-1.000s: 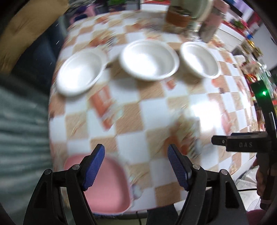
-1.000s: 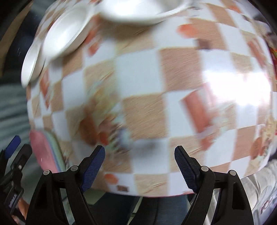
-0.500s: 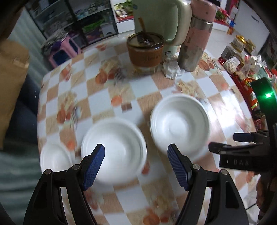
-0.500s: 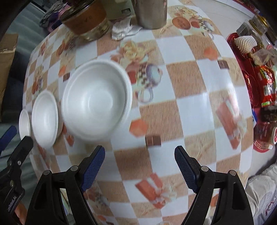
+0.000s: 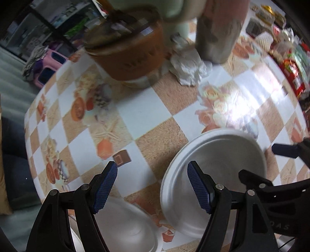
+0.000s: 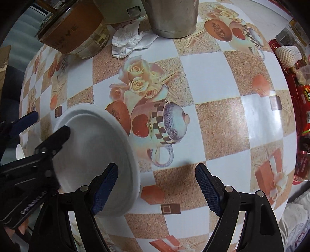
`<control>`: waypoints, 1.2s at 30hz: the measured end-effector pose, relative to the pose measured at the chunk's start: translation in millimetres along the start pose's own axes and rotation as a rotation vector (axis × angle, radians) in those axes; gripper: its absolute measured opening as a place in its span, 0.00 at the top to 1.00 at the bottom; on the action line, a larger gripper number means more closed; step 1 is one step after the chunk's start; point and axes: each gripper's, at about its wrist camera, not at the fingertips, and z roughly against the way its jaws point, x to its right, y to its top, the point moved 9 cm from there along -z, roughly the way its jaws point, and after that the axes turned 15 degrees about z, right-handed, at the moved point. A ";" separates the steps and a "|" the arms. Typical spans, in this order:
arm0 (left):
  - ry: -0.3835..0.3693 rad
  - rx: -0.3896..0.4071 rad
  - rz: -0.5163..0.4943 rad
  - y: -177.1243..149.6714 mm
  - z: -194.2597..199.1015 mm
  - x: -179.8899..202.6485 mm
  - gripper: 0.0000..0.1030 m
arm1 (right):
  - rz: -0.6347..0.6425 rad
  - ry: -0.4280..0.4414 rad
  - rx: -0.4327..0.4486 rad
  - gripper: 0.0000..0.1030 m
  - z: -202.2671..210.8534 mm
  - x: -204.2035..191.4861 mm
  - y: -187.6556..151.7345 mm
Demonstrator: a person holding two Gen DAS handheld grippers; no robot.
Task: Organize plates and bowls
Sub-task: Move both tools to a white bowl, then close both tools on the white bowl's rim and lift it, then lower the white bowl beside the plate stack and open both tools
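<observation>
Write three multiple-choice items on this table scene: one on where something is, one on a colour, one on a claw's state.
1. Where does the crumpled tissue lie?
A. between the brown jar and the steel flask
B. inside the big bowl
C. on the floor

2. What colour are the claw pads?
A. red
B. blue
C. green

3. How is the right claw?
A. shut on the bowl
B. shut on the tissue
C. open and holding nothing

Key: 1 A, the tissue sits on the table between the two containers. 2 B, the ribbed pads are dark blue. 3 C, its jaws stand wide over bare tablecloth, with the bowl's rim by one pad but not gripped.
</observation>
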 end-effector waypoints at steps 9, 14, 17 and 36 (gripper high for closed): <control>-0.052 -0.125 -0.051 -25.0 -17.1 24.4 0.71 | -0.027 0.147 -0.029 0.83 -10.9 -7.7 -6.0; -0.059 -0.126 -0.032 -46.8 -8.0 29.5 0.73 | -0.012 0.145 -0.043 0.88 -9.1 -6.2 -31.2; -0.063 -0.120 -0.023 -72.0 -1.8 32.0 0.73 | 0.027 0.130 -0.051 0.88 -1.0 -5.9 -56.5; -0.070 -0.188 0.078 -286.5 18.5 11.5 0.61 | 0.214 0.116 -0.168 0.86 -25.2 -72.5 -242.1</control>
